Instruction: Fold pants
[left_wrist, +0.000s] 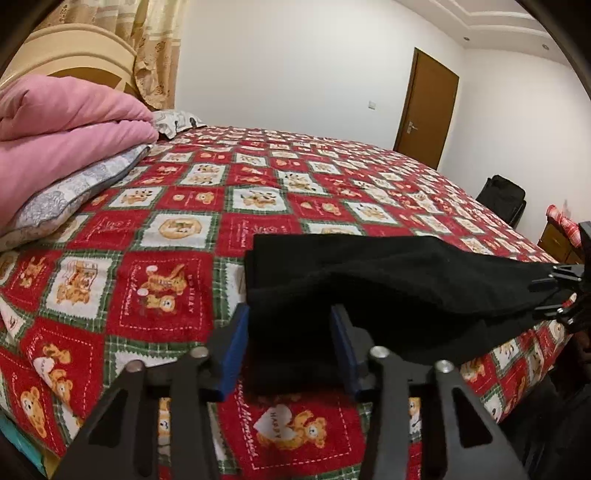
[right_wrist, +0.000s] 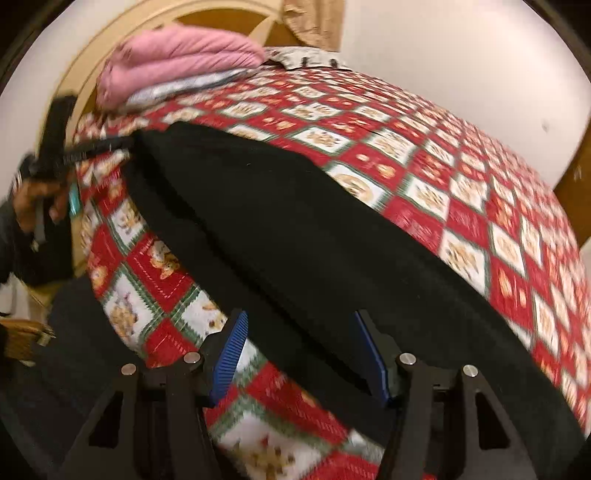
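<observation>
Pants (left_wrist: 388, 291), black and already doubled into a long strip, lie along the near edge of the bed (left_wrist: 258, 192). One end is set between the part-open jaws of the left hand-held gripper (left_wrist: 291, 350); whether it is pinched cannot be told. The right hand-held gripper (right_wrist: 306, 350) is held wide astride the other end. Both ends must be clamped next, then one carried over to the other

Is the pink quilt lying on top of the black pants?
No: in the left wrist view the pink quilt sits folded on a pillow by the headboard, well apart from the black pants near the bed's edge.
</observation>
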